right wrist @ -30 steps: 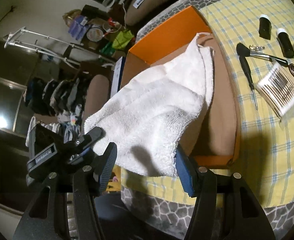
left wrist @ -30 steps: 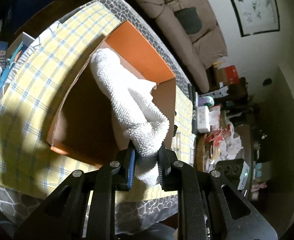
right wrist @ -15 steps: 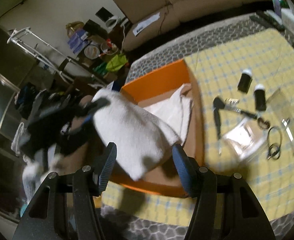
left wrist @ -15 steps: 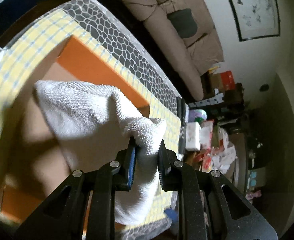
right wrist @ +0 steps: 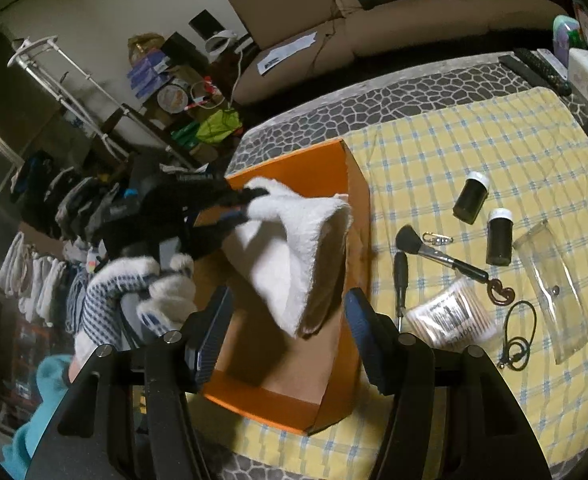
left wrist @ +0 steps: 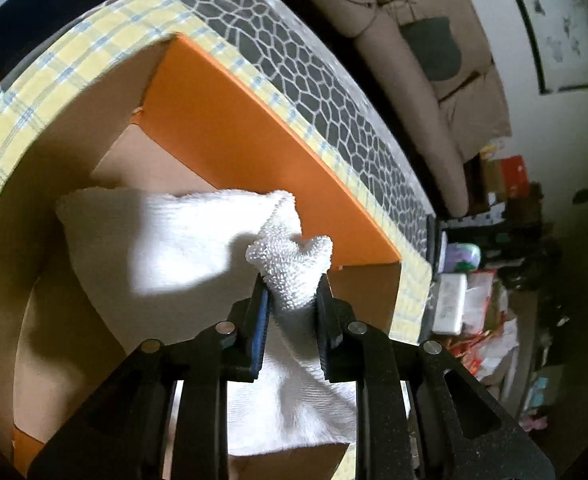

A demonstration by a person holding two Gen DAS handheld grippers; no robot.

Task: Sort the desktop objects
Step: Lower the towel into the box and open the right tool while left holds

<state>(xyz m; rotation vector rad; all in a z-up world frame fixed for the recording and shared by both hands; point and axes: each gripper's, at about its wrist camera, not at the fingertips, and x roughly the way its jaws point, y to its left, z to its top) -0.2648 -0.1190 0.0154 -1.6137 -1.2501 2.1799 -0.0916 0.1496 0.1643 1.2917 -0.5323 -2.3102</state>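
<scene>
My left gripper (left wrist: 292, 292) is shut on a bunched corner of a white towel (left wrist: 166, 240). The towel drapes into an orange cardboard box (left wrist: 250, 148) on the yellow checked cloth. In the right wrist view the same towel (right wrist: 294, 248) hangs from the left gripper (right wrist: 250, 202) over the box (right wrist: 278, 392), and a gloved hand (right wrist: 134, 288) holds that gripper. My right gripper (right wrist: 290, 328) stands open above the box's near half with nothing between its fingers; the towel's lower end hangs just beyond them.
Right of the box on the cloth lie two dark bottles (right wrist: 470, 196), a makeup brush (right wrist: 438, 252), a screwdriver (right wrist: 400, 280), a pack of cotton swabs (right wrist: 450, 316), a clear pouch (right wrist: 554, 292) and a black cord (right wrist: 518, 336). A sofa (right wrist: 394, 12) stands behind the table.
The left gripper has carried the towel further over the box and lower. The right gripper has drawn back and up from the towel, which no longer lies between its fingers.
</scene>
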